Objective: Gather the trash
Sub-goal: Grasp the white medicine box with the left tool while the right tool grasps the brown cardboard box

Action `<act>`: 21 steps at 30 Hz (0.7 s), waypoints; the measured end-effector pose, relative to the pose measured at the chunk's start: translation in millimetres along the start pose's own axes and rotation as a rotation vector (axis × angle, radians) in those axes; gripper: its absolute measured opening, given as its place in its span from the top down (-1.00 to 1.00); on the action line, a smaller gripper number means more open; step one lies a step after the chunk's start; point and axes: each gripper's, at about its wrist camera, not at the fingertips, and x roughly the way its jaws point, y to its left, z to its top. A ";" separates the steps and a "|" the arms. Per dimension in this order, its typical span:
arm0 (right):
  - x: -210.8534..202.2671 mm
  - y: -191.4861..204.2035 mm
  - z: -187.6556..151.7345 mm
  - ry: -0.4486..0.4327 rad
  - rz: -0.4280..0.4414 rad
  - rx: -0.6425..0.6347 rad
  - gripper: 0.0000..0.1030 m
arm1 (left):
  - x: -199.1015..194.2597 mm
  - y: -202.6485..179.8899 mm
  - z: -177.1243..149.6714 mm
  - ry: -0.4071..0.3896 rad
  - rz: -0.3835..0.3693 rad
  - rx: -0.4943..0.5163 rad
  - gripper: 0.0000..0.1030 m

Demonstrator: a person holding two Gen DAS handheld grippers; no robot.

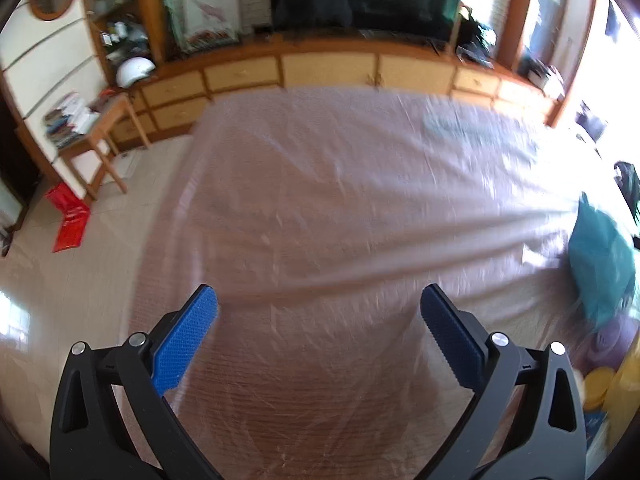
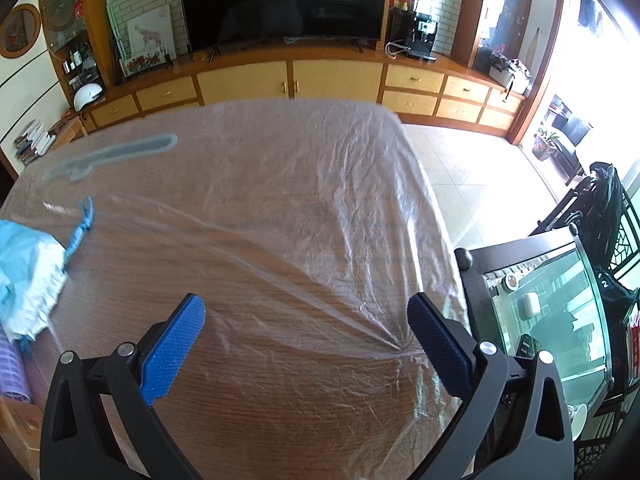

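A wooden table (image 2: 248,360) under a clear plastic sheet (image 2: 304,184) filled both views. Only the right view showed the TV (image 2: 280,0) sharply and a glass side table (image 2: 560,320) at lower right; the left view was blurred. The blue bag (image 2: 28,264) lay at the left edge, its knotted tie (image 2: 82,224) pointing toward upper right. Both the left gripper (image 1: 318,344) and right gripper (image 2: 306,354) gaped wide, holding nothing.

Both wrist views look down, near, across the plastic-covered table (image 1: 320,200); television (image 2: 280,0) beyond.
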 end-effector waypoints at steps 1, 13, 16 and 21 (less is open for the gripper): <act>-10.5 2.8 1.7 -0.026 0.005 -0.004 -0.92 | -13.5 -0.5 4.4 -0.044 -0.004 -0.017 -0.97; -139.0 78.6 -53.1 -0.133 0.233 -0.211 -0.92 | -131.1 -73.7 -51.3 -0.140 -0.229 0.268 -0.97; -147.9 105.5 -80.3 -0.108 0.242 -0.359 -0.92 | -145.6 -90.6 -83.7 -0.089 -0.299 0.337 -0.97; -140.3 123.9 -106.8 -0.042 0.263 -0.469 -0.92 | -146.2 -119.0 -121.3 -0.011 -0.342 0.401 -0.97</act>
